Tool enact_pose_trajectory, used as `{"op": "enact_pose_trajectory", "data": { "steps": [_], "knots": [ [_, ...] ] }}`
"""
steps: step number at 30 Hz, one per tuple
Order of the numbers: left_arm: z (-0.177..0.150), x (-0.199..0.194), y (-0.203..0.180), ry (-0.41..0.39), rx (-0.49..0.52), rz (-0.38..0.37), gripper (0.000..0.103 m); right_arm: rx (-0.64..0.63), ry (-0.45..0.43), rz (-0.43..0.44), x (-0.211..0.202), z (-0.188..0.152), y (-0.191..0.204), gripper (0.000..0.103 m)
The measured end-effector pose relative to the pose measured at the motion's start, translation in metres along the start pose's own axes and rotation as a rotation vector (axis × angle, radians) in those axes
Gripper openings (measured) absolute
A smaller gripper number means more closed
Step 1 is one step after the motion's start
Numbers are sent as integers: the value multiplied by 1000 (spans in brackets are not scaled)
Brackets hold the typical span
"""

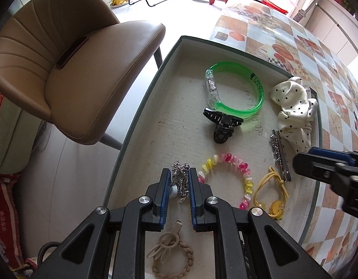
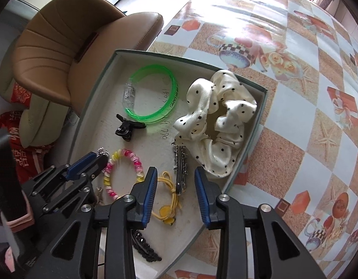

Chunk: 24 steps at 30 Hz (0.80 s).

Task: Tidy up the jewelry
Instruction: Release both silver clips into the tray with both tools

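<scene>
- While its blue-padded fingers pinch a tangled silver chain piece point(image 1: 179, 181) low in the centre of the left wrist view, the left gripper point(image 1: 178, 181) sits clenched on it just above the floor of the shallow grey-rimmed cardboard tray point(image 1: 155, 79).
- Just right of that chain lies a pink, yellow and white beaded bracelet point(image 1: 225, 176), close to the right-hand pad; further right are a yellow elastic hair tie point(image 1: 271, 193) and a silver metal hair clip point(image 1: 281, 158).
- Toward the upper middle of the tray, a black claw clip point(image 1: 221, 123) touches a translucent green plastic bangle point(image 1: 234, 90); a white polka-dot fabric scrunchie point(image 1: 292, 109) fills the tray's upper right corner against the rim.
- The widest bare tray floor lies along the left wall, between the rim and the bangle.
- The tray's left edge hangs at the border of the patterned tablecloth table point(image 1: 295, 46), with a tan leather chair point(image 1: 74, 69) beyond.
- In the right wrist view, the right gripper point(image 2: 175, 181) hovers released, its jaws spread wide over the yellow tie and metal clip, holding nothing.
- Only that view shows a black beaded hair clip point(image 2: 145, 247) at the tray's bottom edge; only the left view shows a beige braided hair tie point(image 1: 172, 253) fully, under the left gripper.
</scene>
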<state>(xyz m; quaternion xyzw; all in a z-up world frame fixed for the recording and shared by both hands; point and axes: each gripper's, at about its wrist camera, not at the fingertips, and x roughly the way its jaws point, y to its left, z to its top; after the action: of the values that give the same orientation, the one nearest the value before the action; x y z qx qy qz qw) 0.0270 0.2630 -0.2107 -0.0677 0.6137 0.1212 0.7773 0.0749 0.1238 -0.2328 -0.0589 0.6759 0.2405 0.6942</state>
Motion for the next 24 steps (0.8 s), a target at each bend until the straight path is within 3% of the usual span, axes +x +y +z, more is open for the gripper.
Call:
{"op": "enact_pose_trajectory", "data": {
  "steps": [10,11,12,13,15,24],
  "knots": [
    [-8,-9,0,19,-8,-3,18,26,-17,11,-36,-22,-6,42],
    [-10,-12,0,19,-9,-4,26,31,-17,9,-39,-25,-7,43],
    [-11,-15,0,16,-11,-6,62,34,-17,9,-43,-29,-9,43],
    [-13,-22,1,-2,-21,0,91,39,-17,9,-46,-32,-10,44],
    [-16,-35,1,-48,-23,9,93,45,-14,6,-50,-35,-9,44],
    [-27,-66,-3,-35,6,-15,94,59,0,-22,-67,-50,-7,48]
  ]
}}
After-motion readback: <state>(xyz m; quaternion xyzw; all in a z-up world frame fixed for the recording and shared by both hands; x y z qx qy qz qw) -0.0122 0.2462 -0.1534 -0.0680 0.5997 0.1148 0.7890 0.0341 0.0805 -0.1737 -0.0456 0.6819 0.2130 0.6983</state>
